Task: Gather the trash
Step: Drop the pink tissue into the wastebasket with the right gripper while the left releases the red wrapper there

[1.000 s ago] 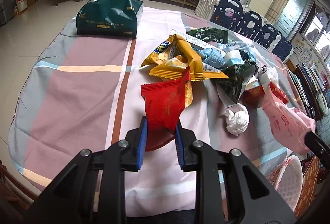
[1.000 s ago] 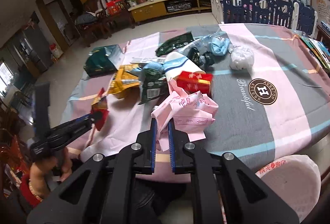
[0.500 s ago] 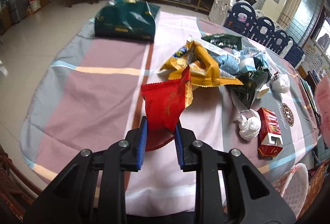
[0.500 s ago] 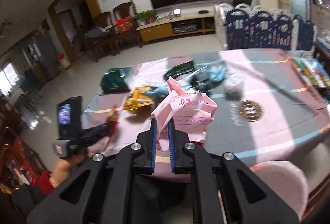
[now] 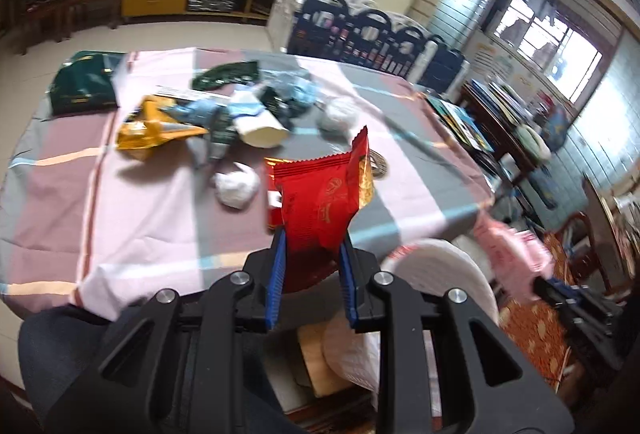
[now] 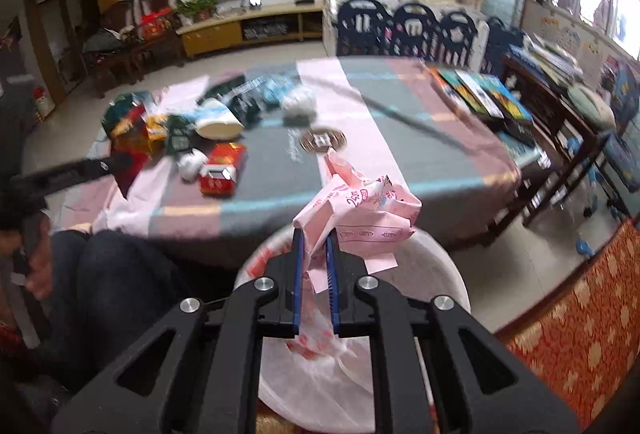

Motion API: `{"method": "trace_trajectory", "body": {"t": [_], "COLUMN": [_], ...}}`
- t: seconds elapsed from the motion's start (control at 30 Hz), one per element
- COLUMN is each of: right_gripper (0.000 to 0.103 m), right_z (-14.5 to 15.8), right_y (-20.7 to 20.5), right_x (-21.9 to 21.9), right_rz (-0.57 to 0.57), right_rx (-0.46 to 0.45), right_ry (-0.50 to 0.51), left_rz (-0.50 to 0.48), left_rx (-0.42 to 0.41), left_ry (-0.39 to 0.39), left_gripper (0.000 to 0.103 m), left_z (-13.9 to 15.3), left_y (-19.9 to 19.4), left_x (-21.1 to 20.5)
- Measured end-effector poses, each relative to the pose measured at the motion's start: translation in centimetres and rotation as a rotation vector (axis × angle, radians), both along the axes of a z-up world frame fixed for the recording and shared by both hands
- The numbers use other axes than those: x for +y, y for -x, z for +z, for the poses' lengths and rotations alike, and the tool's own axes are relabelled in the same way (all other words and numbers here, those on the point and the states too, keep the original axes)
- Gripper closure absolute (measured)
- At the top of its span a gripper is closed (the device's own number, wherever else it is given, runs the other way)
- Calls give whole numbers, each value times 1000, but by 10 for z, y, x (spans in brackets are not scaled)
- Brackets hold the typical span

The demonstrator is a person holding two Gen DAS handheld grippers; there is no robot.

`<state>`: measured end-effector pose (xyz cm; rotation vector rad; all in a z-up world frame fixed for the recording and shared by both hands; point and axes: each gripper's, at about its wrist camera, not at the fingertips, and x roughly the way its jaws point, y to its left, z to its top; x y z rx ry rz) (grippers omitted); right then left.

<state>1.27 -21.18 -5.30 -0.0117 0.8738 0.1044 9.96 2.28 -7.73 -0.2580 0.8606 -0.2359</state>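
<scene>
My left gripper (image 5: 311, 248) is shut on a red snack wrapper (image 5: 320, 200), held up over the table's near edge. My right gripper (image 6: 315, 240) is shut on a crumpled pink wrapper (image 6: 360, 208), which hangs above a white bin lined with a bag (image 6: 438, 266). The same bin (image 5: 444, 272) shows below and right of the red wrapper in the left wrist view, with the pink wrapper (image 5: 514, 258) blurred beyond it. More trash lies on the table: a yellow wrapper (image 5: 154, 130), a white paper ball (image 5: 236, 188), a red carton (image 6: 222, 168), green and blue wrappers (image 5: 280, 100).
The table wears a pink and grey checked cloth (image 5: 140, 202). A dark green bag (image 5: 82, 88) stands at its far left. A person's legs (image 6: 108, 274) are at the table's near edge. A low wooden table with books (image 6: 520, 102) is to the right, over a red patterned rug (image 6: 580, 334).
Both grippers swung right, away from the trash pile, keeping their wrappers. The left one also rose. The white bin has come under the right gripper, and the table now lies farther off.
</scene>
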Motion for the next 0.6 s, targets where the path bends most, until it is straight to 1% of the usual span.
{"method": "trace_trajectory", "body": {"t": [0.07, 0.1, 0.13, 0.17, 0.2, 0.23, 0.27, 0.33, 0.5, 0.57, 0.6], "right_gripper": [91, 89, 82, 75, 53, 41, 33, 31, 30, 30, 30], "right_z": [-15, -22, -28, -29, -27, -21, -15, 2, 32, 38, 40], "right_y": [5, 6, 8, 10, 11, 14, 16, 21, 34, 35, 37], "right_x": [-11, -16, -18, -24, -29, -35, -40, -54, -94, -105, -111], "right_rz": [-22, -33, -44, -58, -82, -112, -136, -176, -297, -330, -341], "right_rx": [68, 103, 123, 131, 123, 97, 70, 24, -76, -87, -90], "right_ry": [-25, -52, -74, -88, -92, -97, -107, -152, -209, -231, -243], "left_rz": [-38, -54, -75, -100, -118, -143, -177, -244, -493, -565, -585], "left_rx": [3, 3, 3, 5, 8, 13, 22, 48, 157, 181, 186], "left_ry": [-2, -3, -4, -5, -5, -4, 1, 31, 131, 132, 121], "left_gripper": [77, 77, 77, 77, 77, 77, 77, 77, 73, 59, 33], "left_z": [3, 3, 5, 6, 6, 6, 5, 0, -20, -27, -30], "left_y": [5, 9, 12, 14, 16, 18, 19, 21, 27, 32, 33], "left_x": [-15, -21, -29, -36, -42, -49, -58, -73, -128, -148, -155]}}
